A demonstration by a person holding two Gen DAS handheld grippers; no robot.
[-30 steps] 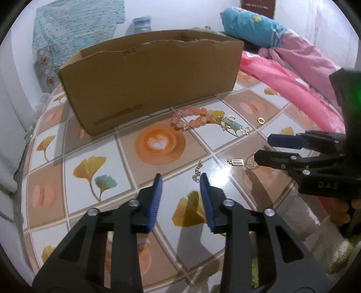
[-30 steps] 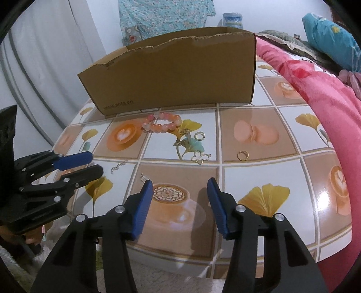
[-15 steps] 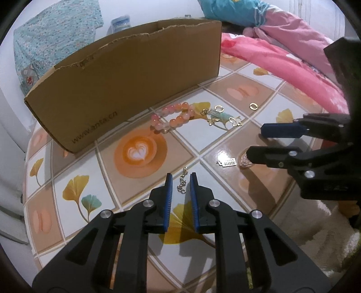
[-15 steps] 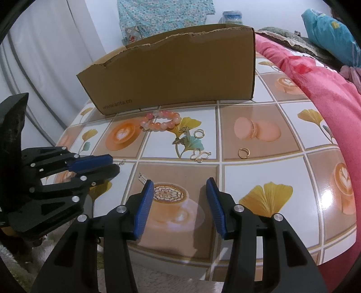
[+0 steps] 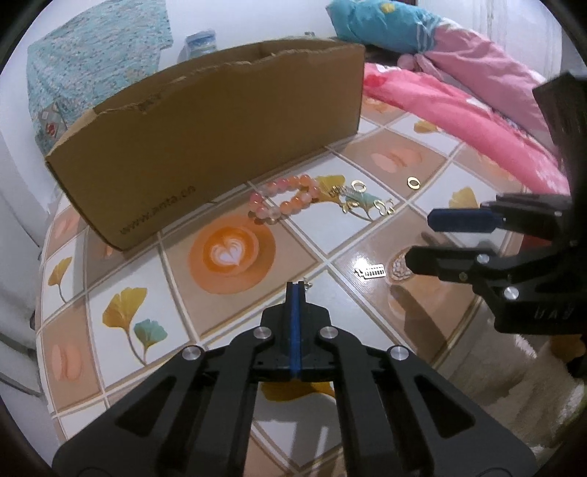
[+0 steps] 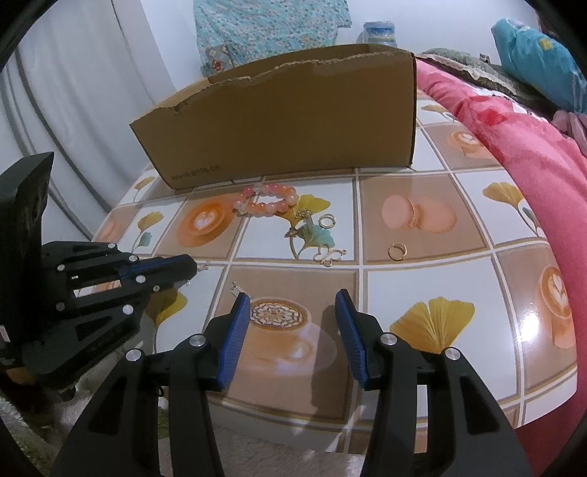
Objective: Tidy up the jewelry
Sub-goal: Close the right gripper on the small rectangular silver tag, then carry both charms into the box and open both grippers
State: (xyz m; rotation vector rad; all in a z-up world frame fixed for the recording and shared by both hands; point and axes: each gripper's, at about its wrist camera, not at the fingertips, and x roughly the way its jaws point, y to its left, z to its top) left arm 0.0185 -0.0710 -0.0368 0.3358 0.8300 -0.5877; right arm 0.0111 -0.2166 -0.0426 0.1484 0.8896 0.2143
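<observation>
My left gripper [image 5: 295,290] is shut on a small silver chain [image 5: 305,283] low over the table; only the chain's tip shows past the pads, and it also shows in the right wrist view [image 6: 202,265]. My right gripper [image 6: 293,312] is open and empty above the table's front edge. A pink bead bracelet [image 5: 284,200] lies before the open cardboard box [image 5: 205,143]. Gold earrings [image 5: 363,200], a gold ring [image 5: 413,181] and a silver bar charm [image 5: 370,272] lie on the patterned table [image 5: 121,315].
A pink quilt [image 6: 532,154] and blue pillow [image 6: 535,55] lie on the bed right of the table. A teal cloth [image 6: 268,25] hangs behind the box. A jar [image 6: 379,33] stands behind the box. A white curtain [image 6: 73,91] is at left.
My left gripper moved forward and closed from open onto the silver chain. My right gripper stayed open, almost still.
</observation>
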